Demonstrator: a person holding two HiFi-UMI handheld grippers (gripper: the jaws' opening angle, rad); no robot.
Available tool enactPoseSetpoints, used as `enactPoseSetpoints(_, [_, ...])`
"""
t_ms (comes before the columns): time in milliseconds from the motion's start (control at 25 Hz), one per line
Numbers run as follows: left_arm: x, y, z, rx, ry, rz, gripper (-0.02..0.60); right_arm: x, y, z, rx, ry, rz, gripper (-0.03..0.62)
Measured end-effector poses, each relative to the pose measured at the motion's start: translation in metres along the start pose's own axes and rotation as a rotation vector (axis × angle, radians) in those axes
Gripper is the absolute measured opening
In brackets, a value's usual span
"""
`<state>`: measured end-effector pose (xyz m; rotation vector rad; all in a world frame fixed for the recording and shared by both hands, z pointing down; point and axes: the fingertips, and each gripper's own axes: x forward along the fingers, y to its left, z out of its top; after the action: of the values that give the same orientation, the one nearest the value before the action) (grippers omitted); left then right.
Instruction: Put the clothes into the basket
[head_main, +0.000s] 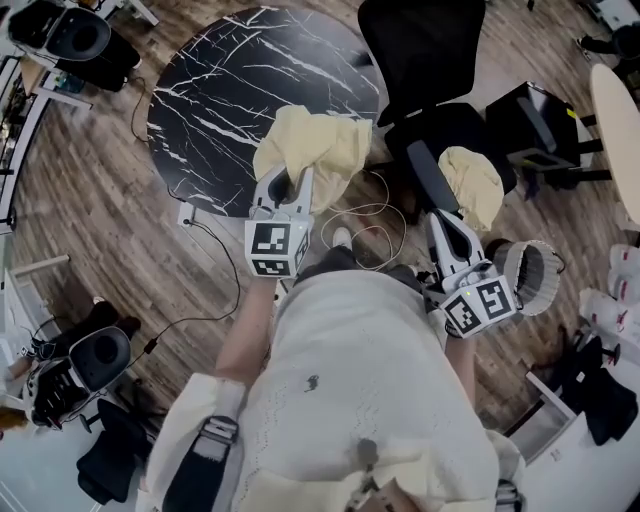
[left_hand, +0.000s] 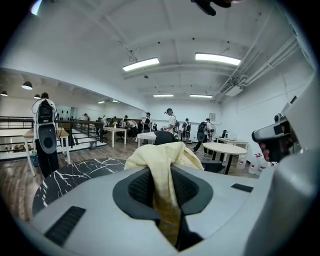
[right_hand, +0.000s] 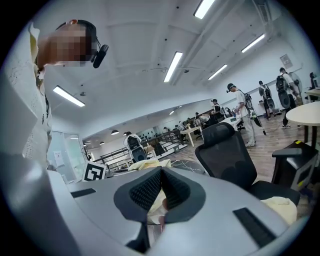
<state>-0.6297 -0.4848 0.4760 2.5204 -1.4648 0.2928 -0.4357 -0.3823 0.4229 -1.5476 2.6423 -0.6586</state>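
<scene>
"Yellow cloth (head_main: 320, 145) is pinched tight in the left tongs (head_main: 287, 185), held above the black table (head_main: 230, 90). Nothing's in the basket (head_main: 513, 268) yet, I'd say."

"And the right tongs (head_main: 437, 218)?"

"Closed together, empty as far as I see. A second cloth (head_main: 475, 185) lies on the chair (head_main: 450, 125) at their one o'clock. The basket's at their three o'clock, so both pieces need carrying over."

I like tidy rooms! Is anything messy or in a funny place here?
Yes. A yellow cloth lies crumpled on the black chair seat instead of in the basket, and loose cables curl across the floor.
</scene>
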Motion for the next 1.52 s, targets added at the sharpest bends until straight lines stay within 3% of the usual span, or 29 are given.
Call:
enactPoseSetpoints(680, [0.027, -0.125, 0.051, 0.019, -0.063, -0.225, 0.078, -0.102, -0.081, 0.034, 0.021, -0.117, -0.223, 0.009])
enactPoseSetpoints(1520, [0.045, -0.329, 0.066, 0.072, -0.044, -0.410, 0.078, -0.274, -0.175, 0.039, 0.032, -0.150, -0.398, 0.008])
